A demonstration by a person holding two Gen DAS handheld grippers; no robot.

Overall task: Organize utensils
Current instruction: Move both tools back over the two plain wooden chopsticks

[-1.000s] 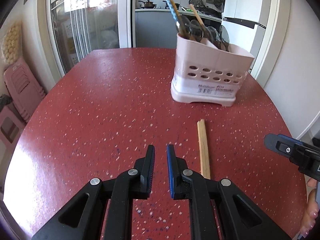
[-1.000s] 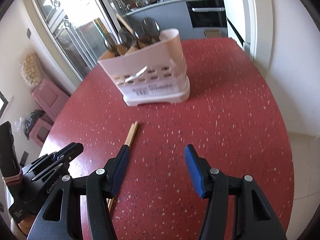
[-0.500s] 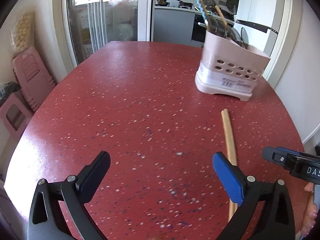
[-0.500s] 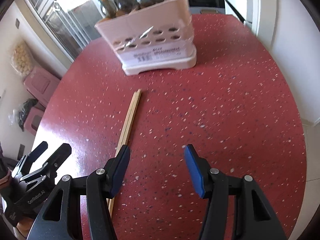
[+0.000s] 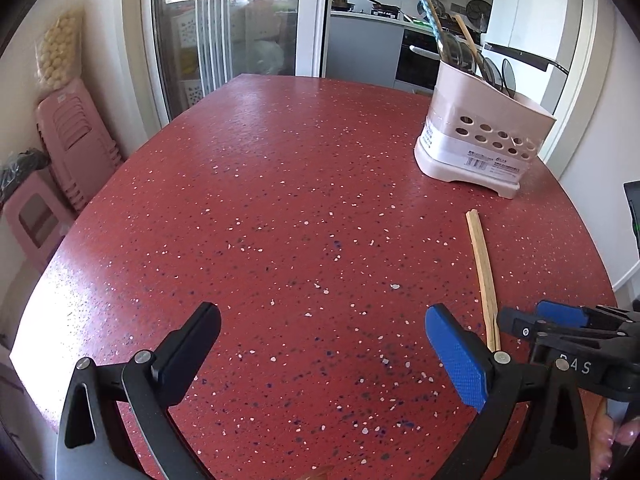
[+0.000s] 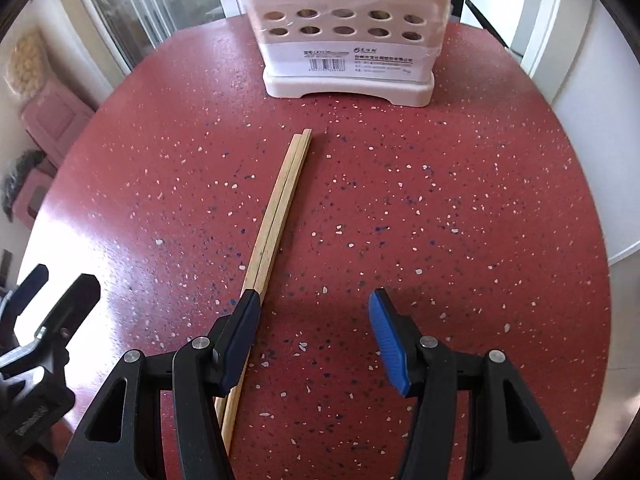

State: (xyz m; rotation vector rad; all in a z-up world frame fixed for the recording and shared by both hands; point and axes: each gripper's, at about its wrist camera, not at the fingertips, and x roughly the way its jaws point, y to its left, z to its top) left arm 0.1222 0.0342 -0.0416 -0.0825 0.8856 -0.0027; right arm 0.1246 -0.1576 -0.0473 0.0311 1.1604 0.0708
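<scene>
A pair of wooden chopsticks (image 6: 280, 204) lies side by side on the red speckled table (image 6: 460, 200), pointing toward the pale pink utensil holder (image 6: 344, 28). In the left wrist view the chopsticks (image 5: 482, 272) lie at the right, and the holder (image 5: 480, 144) holds spoons and chopsticks. My right gripper (image 6: 314, 312) is open, low over the table; its left finger overlaps the chopsticks' near part, with bare table between its jaws. My left gripper (image 5: 322, 328) is wide open with nothing between its fingers, left of the chopsticks. The right gripper's tips (image 5: 536, 320) show at the right edge.
Pink plastic stools (image 5: 68, 148) are stacked on the floor left of the table. Glass doors and a kitchen counter lie beyond the far edge. A white wall runs close along the table's right side. The left gripper (image 6: 44, 320) shows at the lower left of the right wrist view.
My left gripper went from nearly shut to wide open and shifted left of the chopsticks. My right gripper moved down and tipped toward the chopsticks, its jaws unchanged.
</scene>
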